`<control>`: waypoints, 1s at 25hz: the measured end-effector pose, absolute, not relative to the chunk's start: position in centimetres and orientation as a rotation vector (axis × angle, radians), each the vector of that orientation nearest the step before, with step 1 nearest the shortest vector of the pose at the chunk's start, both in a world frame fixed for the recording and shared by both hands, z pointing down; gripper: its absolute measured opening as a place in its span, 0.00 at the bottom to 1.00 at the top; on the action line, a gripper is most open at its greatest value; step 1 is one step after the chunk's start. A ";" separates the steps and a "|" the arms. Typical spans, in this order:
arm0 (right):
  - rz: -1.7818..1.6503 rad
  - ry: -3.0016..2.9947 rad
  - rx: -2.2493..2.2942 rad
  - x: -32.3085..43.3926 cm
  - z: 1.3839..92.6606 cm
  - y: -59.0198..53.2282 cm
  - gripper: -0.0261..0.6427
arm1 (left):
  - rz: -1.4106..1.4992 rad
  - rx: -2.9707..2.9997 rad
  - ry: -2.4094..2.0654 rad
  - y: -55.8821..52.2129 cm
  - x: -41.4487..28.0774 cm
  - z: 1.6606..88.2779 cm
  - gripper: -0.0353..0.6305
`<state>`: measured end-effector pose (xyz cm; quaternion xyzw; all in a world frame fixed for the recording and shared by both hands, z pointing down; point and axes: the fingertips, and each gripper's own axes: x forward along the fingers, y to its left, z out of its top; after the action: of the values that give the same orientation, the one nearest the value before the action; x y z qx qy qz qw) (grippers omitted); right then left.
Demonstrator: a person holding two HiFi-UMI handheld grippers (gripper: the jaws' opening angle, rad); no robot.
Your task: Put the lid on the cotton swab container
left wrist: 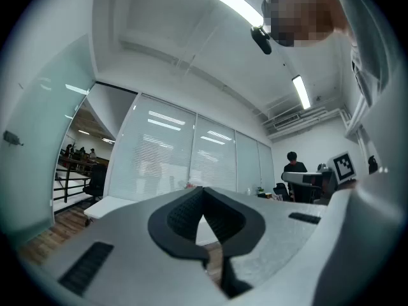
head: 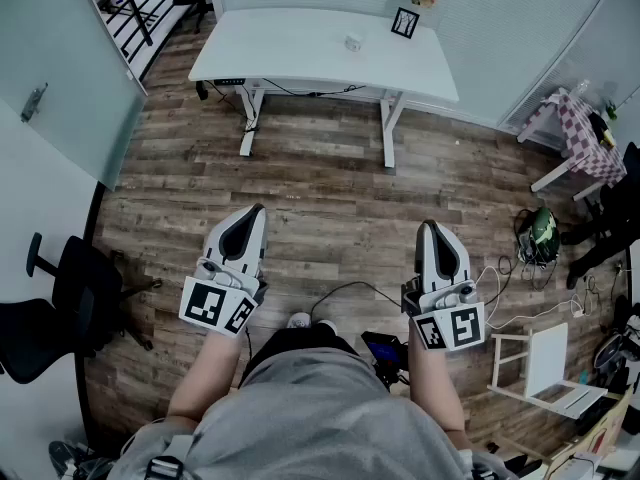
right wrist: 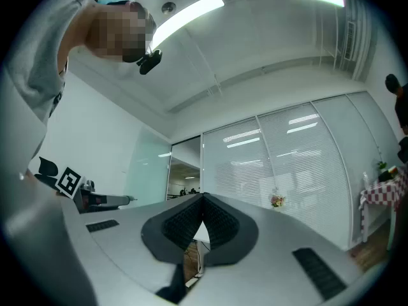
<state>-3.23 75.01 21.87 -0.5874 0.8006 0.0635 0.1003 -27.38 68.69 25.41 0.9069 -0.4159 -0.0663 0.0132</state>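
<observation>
Field notes: risks ahead.

- The left gripper (head: 256, 212) and the right gripper (head: 430, 227) are held low in front of the body, over the wooden floor (head: 330, 183). Both are well apart from the white worktop (head: 290, 48).
- In each gripper view the fingers (left wrist: 185, 214) are seen closed tip to tip, with nothing between them. Neither gripper is carrying anything.
- A small pale object (head: 352, 42) is seen near the middle of the worktop. It is judged to be the cotton swab container, but it is too small for that to be confirmed. No separate lid can be made out.

What could go wrong:
- The wrong item could be reached for, since container and lid cannot be told apart from here. A framed card (head: 405, 22) stands nearby.
- A light container could be knocked or pushed along the worktop if it is approached with the fingers closed, so they would have to be opened first.
- A cable (head: 345, 290) lies on the floor just ahead of the feet and could be caught during the walk-up.
- The lid could be seated crooked if the container is not steadied by the other gripper.
</observation>
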 end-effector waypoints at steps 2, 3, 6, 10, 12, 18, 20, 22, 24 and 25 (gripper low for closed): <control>0.189 2.370 -1.730 -3.4 21.8 74.9 0.07 | -0.196 2.831 -1.300 68.6 -27.3 25.5 0.05; 0.192 2.373 -1.728 -3.4 21.8 74.9 0.07 | -0.195 2.831 -1.302 68.5 -27.3 25.6 0.05; 0.207 2.385 -1.721 -3.6 21.6 75.0 0.07 | -0.202 2.827 -1.306 68.5 -27.1 25.5 0.05; 0.213 2.390 -1.715 -3.4 21.3 75.0 0.07 | -0.196 2.843 -1.303 68.5 -26.4 25.2 0.05; 0.196 2.406 -1.707 -3.4 21.6 74.8 0.07 | -0.191 2.842 -1.302 68.4 -26.1 25.2 0.05; 0.070 2.444 -1.692 -3.0 23.5 72.5 0.08 | -0.143 2.869 -1.363 66.8 -25.1 25.7 0.05; 0.076 2.438 -1.685 -2.9 23.3 72.3 0.08 | -0.148 2.875 -1.378 66.4 -24.8 25.5 0.05; 0.085 2.443 -1.672 -2.7 23.1 72.1 0.08 | -0.152 2.872 -1.395 66.2 -24.6 25.5 0.05; 0.085 2.447 -1.660 -2.3 23.0 72.0 0.08 | -0.157 2.867 -1.405 66.1 -24.2 25.5 0.05; 0.084 2.447 -1.658 -2.1 23.0 71.9 0.08 | -0.160 2.864 -1.407 66.0 -24.0 25.5 0.05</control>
<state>-2.10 71.85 22.99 -0.5583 0.8241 0.0281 0.0920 -24.03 65.97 25.47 0.8961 -0.4403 -0.0500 -0.0268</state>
